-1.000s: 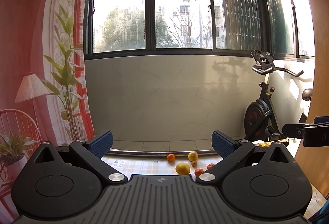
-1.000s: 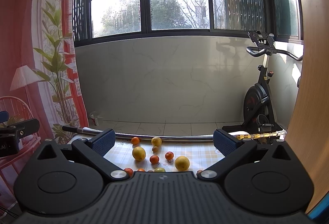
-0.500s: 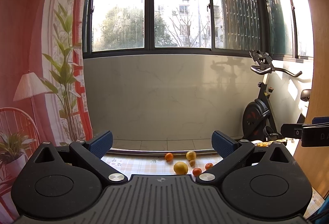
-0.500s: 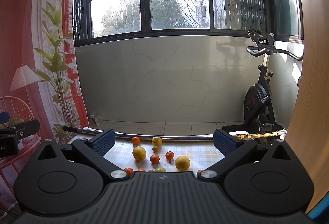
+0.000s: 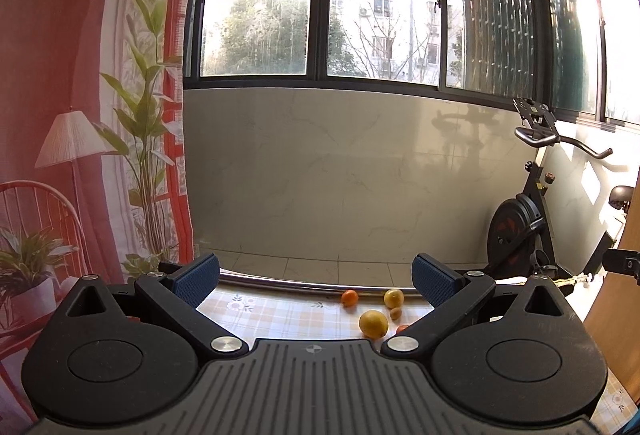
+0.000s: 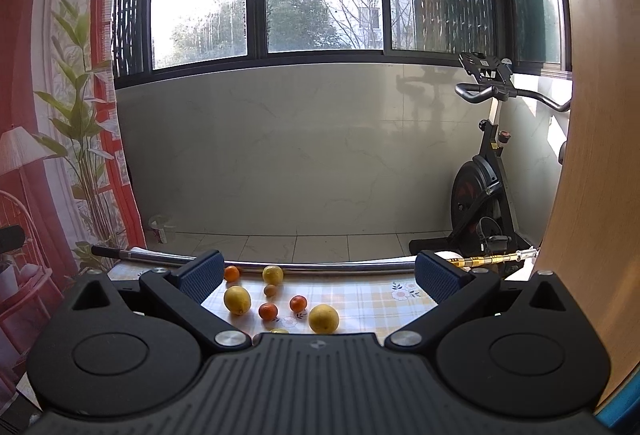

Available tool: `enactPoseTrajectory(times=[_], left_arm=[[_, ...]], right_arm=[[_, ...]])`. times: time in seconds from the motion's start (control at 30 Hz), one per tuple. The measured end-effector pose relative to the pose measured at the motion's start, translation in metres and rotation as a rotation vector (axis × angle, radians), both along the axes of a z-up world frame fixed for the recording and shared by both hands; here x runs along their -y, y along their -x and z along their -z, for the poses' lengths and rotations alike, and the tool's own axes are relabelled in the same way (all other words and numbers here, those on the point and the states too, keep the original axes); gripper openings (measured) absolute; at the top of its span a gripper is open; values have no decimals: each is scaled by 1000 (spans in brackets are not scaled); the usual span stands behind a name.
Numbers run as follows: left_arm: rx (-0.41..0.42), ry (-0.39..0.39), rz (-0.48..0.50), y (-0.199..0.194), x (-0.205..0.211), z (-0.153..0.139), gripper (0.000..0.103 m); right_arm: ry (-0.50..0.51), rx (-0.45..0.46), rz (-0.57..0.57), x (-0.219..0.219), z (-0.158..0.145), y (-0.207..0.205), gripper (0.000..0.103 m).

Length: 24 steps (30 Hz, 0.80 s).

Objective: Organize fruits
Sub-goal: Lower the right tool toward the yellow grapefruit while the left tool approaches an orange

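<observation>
Since the earlier frame, both views sit slightly lower and the fruit lies a little higher in frame; no fruit has shifted on the cloth. Left gripper: jaws spread wide, empty. Right gripper: jaws spread wide, empty. Fruits lie loose on the checked tablecloth, lower centre of frame: two lemons, a third yellow fruit near the metal rail, and small oranges between them. Exercise bike stands at right.
</observation>
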<state>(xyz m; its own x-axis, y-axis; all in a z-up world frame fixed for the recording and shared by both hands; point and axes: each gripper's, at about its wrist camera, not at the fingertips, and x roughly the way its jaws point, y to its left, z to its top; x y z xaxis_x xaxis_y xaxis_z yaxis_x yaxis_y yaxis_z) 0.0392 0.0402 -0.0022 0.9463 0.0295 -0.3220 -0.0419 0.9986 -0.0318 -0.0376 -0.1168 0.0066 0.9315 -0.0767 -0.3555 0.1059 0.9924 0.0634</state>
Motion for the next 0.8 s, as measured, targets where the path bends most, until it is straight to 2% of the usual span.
enactPoseTrajectory(times=[0.17,0.27,0.43,0.8], left_arm=[[-46,-5,-44,-32,-17,4,103],[-28,-29,-57,-50,-26,4,103],[-113,-32,-99,-86,-36,10,103],[-195,46,-63,-164,-41,39,102]], right_arm=[[-37,-14,19,19,8,-21,103],[-53,-30,9,29,14,-37,103],[-105,-54,-22,44,31,-70,103],[-152,-138,-72,54,73,-158,103]])
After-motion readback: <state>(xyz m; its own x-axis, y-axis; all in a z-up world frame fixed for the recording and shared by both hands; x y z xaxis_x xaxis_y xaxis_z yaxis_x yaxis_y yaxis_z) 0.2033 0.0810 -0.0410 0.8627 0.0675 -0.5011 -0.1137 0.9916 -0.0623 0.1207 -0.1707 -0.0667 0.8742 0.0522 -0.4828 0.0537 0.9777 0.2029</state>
